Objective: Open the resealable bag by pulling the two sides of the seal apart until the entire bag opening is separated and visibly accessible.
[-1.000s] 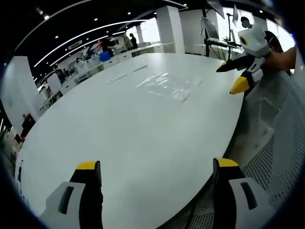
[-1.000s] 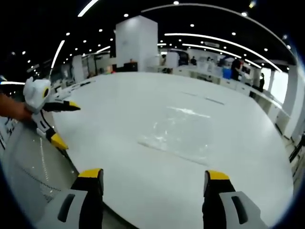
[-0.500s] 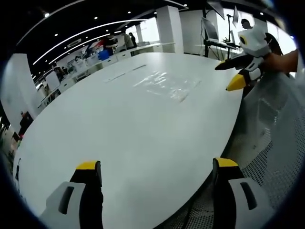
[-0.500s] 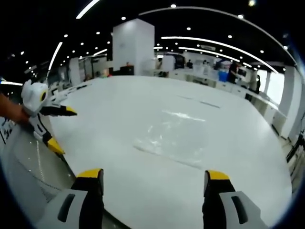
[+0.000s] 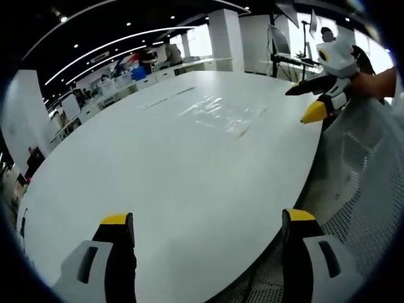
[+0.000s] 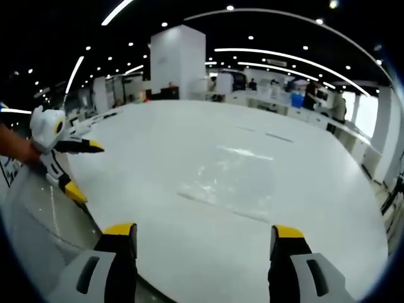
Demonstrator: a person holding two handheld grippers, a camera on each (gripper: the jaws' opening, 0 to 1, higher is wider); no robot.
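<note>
Looking along the left gripper, the left gripper view shows its two yellow-tipped jaws spread wide with nothing between them, hovering over the near part of a big white table. The clear bag lies flat on the table, well ahead of the jaws and apart from them. At the upper right the right gripper comes in, held by a hand, its jaws also apart, near the table's edge. A white mesh-backed chair sits on the right below it.

In the right gripper view, the right gripper has its jaws spread and empty above the table. The bag lies flat ahead, between the jaws' line and the table's middle, touched by neither gripper. The left gripper shows at the left, jaws parted, beside the table edge.
</note>
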